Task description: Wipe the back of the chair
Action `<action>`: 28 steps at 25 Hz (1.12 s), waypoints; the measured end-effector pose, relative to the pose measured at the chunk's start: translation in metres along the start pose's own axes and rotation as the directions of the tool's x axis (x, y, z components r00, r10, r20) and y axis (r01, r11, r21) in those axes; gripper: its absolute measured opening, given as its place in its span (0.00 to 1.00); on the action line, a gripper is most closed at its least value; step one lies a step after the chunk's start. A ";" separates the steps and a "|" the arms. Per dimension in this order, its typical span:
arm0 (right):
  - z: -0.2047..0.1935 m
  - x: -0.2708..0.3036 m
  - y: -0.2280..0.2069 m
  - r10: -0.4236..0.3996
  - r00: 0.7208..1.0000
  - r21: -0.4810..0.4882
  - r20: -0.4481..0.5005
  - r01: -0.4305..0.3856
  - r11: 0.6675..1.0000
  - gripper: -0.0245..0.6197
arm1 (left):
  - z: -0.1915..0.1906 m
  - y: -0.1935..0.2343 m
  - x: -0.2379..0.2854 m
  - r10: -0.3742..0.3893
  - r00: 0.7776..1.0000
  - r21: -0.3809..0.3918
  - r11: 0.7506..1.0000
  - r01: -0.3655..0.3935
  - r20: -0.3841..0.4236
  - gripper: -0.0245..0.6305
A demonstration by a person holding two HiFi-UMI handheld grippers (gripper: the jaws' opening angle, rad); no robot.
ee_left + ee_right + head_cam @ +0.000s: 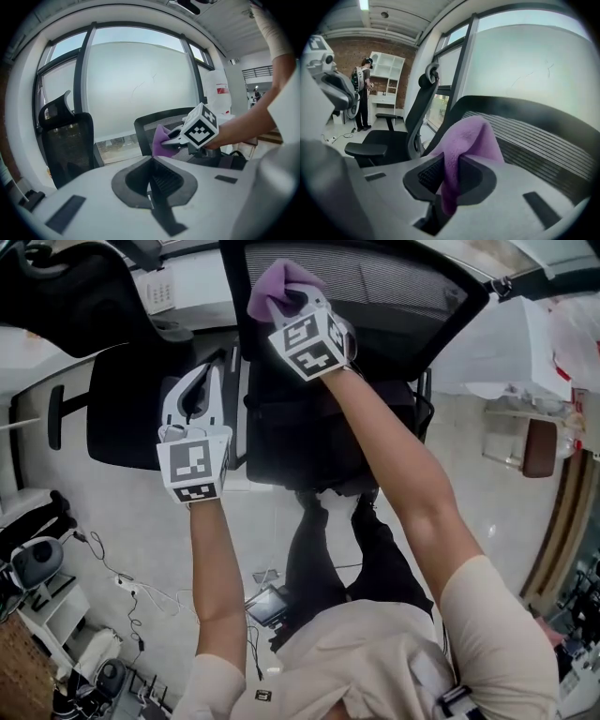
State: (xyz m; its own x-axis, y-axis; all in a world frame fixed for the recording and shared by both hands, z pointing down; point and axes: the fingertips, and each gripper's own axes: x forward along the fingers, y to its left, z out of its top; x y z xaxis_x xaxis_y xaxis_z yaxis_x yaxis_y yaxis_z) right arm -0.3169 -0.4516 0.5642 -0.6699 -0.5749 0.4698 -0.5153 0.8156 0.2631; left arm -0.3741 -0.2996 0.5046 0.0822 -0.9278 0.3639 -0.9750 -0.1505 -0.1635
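Chair back (394, 277) is standing at 12 o'clock in the head view, its black mesh stretching inside a stiff rim. The right gripper (292, 298) is pinching a purple cloth (277, 282) by a fold and holding it at the mesh's upper left edge, probably touching. The left gripper (199, 381) is hovering at 9 o'clock, jaws closed on nothing. The mesh is likely going to give springily, and the chair may be swivelling under a push, so bracing the rigid rim is looking wisest.
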 end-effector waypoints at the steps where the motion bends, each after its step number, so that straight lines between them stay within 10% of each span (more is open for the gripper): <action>1: -0.006 0.003 -0.004 -0.014 1.000 0.002 -0.019 0.014 1.000 0.11 | -0.001 0.000 0.003 -0.001 1.000 0.001 1.000 0.001 -0.003 0.05; 8: -0.067 -0.043 -0.066 -0.131 0.989 0.102 -0.069 0.137 0.985 0.11 | 0.005 -0.031 0.031 -0.053 0.998 0.034 0.998 0.053 -0.018 0.05; 16: -0.178 -0.202 -0.207 -0.422 0.895 0.303 -0.141 0.445 0.843 0.11 | 0.039 -0.129 0.079 -0.172 0.985 0.090 0.981 0.172 -0.006 0.05; 28: -0.177 -0.203 -0.207 -0.411 0.901 0.285 -0.140 0.434 0.855 0.11 | 0.049 -0.147 0.088 -0.185 0.983 0.088 0.979 0.184 0.006 0.05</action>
State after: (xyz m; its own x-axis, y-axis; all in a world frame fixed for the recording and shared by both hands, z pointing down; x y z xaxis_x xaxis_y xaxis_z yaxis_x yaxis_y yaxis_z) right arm 0.0202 -0.4922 0.5636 -0.3166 -0.8438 0.4334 -0.8834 0.4287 0.1892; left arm -0.2136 -0.3760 0.5152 0.2624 -0.8859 0.3826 -0.9213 -0.3479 -0.1738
